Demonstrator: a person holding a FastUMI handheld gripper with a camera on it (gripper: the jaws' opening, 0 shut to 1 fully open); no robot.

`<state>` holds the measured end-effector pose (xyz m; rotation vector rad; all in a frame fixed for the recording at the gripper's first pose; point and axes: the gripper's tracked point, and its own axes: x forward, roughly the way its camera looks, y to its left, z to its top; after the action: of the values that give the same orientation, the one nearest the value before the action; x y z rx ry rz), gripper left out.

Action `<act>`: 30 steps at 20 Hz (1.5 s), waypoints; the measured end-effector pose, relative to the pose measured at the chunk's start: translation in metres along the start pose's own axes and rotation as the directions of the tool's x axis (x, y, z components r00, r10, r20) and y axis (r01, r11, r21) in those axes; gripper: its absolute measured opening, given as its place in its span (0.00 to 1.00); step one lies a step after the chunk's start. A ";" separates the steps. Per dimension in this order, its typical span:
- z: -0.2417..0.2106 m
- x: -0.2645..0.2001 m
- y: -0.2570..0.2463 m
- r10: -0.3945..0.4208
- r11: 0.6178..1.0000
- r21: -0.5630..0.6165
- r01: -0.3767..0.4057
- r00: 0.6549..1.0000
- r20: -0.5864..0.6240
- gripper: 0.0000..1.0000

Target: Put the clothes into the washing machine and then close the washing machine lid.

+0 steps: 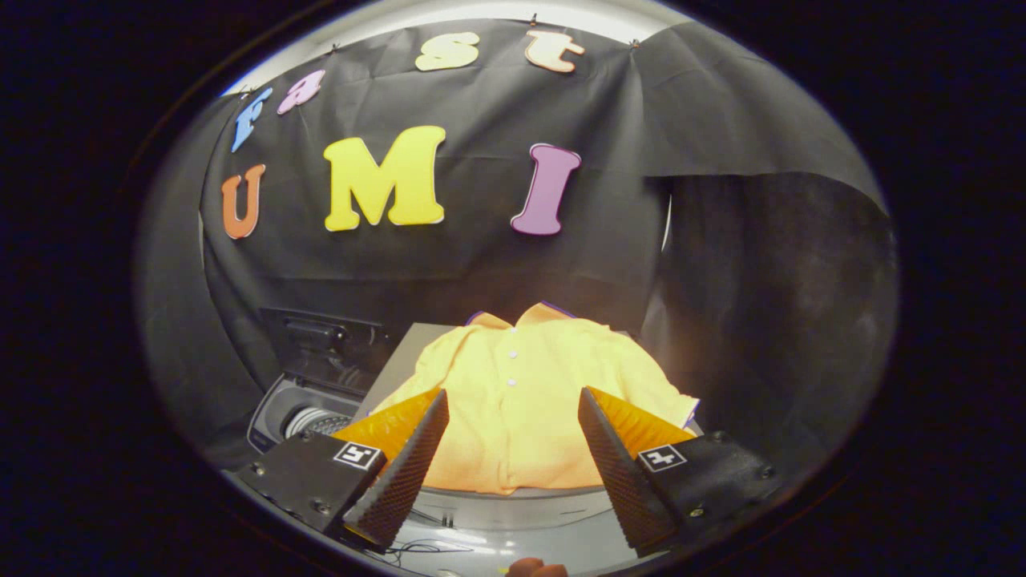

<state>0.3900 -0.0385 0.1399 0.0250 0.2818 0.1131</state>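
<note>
No brand name or readable label is found on the shirt (pixel 513 401) or the machine; each finger carries a small square black-and-white marker near its base (a coded pattern, not text).

The shirt, yellow with white buttons down its front, lies spread flat on a grey surface (pixel 401 353) that sits against the black cloth wall of the booth. Left of the shirt and lower, the washing machine (pixel 309 409) stands with its lid (pixel 325 349) raised against the wall, and a ribbed metal drum shows in the opening. Below the shirt's hem runs a pale grey ledge with thin dark cables lying on it.

The shirt's long axis runs from hem to collar, directly away from the gripper (pixel 513 413): the collar points at the back wall, the hem lies nearest the fingers, and the sleeves spread out to either side.

The fingers are spread wide apart and hold nothing. The shirt's lower half appears between them; whether the tips touch the cloth cannot be told.
</note>
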 end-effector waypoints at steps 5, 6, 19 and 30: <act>0.005 0.044 0.000 0.008 1.000 -0.011 -0.009 0.999 -0.052 1.00; 0.001 0.052 0.000 0.008 1.000 -0.015 -0.009 0.997 -0.071 1.00; -0.035 0.113 -0.007 -0.021 0.999 -0.054 0.007 0.962 -0.271 1.00; -0.043 0.110 -0.007 0.065 0.998 0.034 -0.056 0.895 -0.442 0.95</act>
<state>0.4836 -0.0321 0.0683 0.0282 0.7408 0.1784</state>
